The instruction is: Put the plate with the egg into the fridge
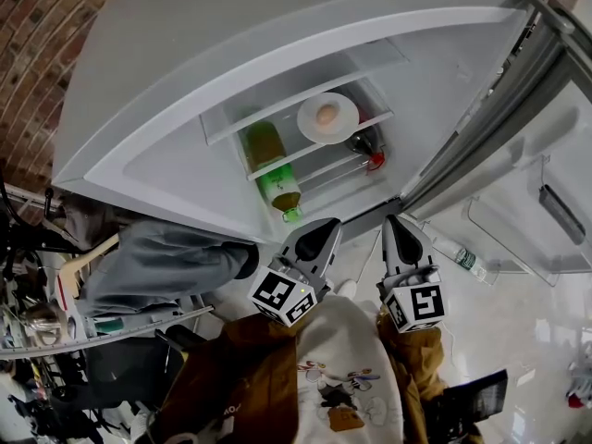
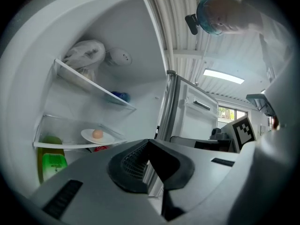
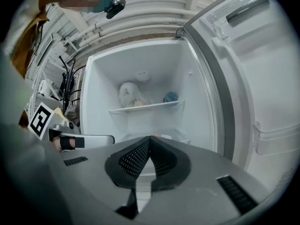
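The plate [image 1: 343,128] with the egg [image 1: 326,115] sat inside the fridge [image 1: 444,72]. Our left tongs [image 1: 320,233] and right tongs [image 1: 399,233] were shut, empty. We thought closing the door [image 1: 523,169] came next.

Round white plate [image 1: 344,129], lying flat on a clear shelf [image 1: 277,111] inside the open white fridge [image 1: 444,72]. Holds one pale tan egg [image 1: 326,114] at its middle, unbroken.

The plate [image 1: 346,126] is white, the egg [image 1: 326,114] tan, the bottle [image 1: 280,185] green.
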A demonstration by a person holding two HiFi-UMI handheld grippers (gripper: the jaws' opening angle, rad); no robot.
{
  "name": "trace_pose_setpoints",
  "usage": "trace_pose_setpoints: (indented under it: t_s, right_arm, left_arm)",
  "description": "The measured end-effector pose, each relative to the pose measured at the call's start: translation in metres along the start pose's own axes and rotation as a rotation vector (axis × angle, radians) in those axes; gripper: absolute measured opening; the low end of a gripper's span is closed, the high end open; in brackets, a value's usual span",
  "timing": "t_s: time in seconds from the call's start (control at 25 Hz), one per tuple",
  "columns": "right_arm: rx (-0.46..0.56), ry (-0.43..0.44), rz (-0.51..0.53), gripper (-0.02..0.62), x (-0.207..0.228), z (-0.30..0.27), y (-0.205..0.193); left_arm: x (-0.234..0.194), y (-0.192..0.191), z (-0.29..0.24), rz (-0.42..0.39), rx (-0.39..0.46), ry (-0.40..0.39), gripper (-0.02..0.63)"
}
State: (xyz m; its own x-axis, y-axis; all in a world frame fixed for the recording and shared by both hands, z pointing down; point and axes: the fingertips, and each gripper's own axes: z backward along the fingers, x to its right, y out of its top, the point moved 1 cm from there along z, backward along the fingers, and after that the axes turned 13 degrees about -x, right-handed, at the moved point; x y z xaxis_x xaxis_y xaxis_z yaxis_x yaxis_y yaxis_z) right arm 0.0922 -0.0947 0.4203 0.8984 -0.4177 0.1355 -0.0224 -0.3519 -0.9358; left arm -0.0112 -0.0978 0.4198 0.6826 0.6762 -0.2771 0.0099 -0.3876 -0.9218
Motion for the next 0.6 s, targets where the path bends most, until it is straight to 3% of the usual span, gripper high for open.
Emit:
trace_pose_setpoints:
  t_s: [0.6]
  right_arm:
    - [-0.013,-0.025,-0.025,0.006,-0.003,0.014,-0.009]
  left_arm:
    - [0.013,-0.015,0.009,0.018,-0.013,0.006,0.008]
